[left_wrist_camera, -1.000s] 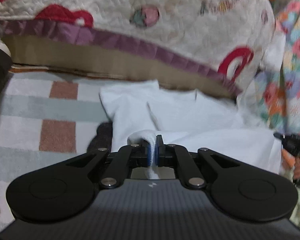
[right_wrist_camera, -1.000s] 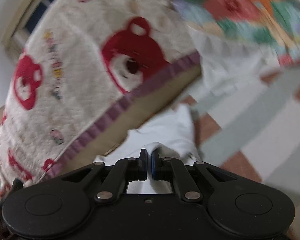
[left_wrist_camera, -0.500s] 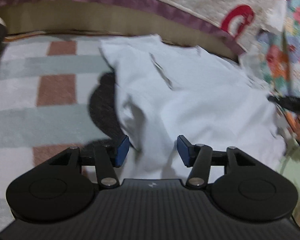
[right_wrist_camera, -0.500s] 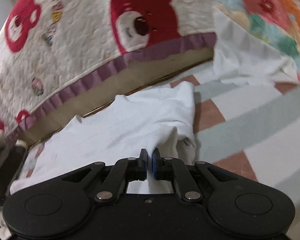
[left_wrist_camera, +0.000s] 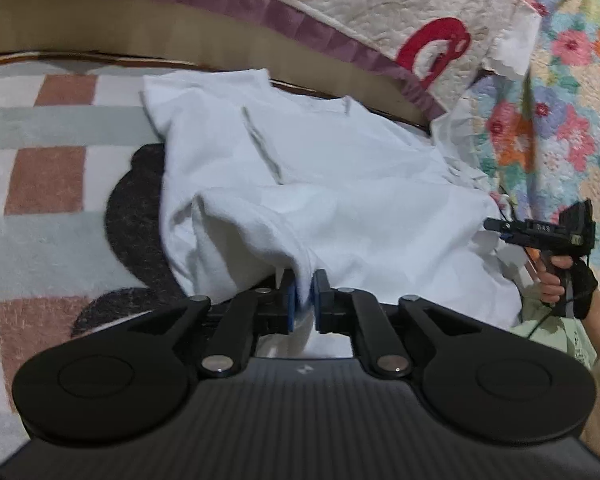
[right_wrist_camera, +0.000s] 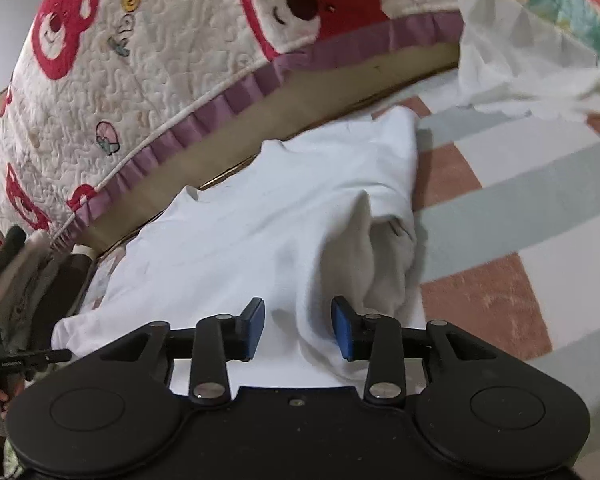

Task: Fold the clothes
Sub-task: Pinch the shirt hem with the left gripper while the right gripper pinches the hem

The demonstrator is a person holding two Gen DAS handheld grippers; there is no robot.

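Observation:
A white shirt (left_wrist_camera: 340,184) lies spread on a checked rug (left_wrist_camera: 48,176), partly folded, one sleeve toward the bed. My left gripper (left_wrist_camera: 305,300) is at the shirt's near edge. Its jaws are closing and pinch a raised fold of the cloth between the blue pads. In the right wrist view the same shirt (right_wrist_camera: 260,220) fills the middle. My right gripper (right_wrist_camera: 298,326) hovers over its near edge with the jaws opening. A soft ridge of cloth lies between the pads, and they do not touch it. That right gripper (left_wrist_camera: 496,225) also shows far right, held in a hand.
A quilt with red bears (right_wrist_camera: 140,60) hangs over the bed edge just behind the shirt. A floral cover (left_wrist_camera: 560,100) and crumpled white cloth (right_wrist_camera: 508,60) lie to one side. A dark patch (left_wrist_camera: 136,208) marks the rug beside the shirt.
The left gripper let go of its fold, opened wide, then closed on a new fold at the near edge. The right gripper stayed shut on the cloth, then opened and released it.

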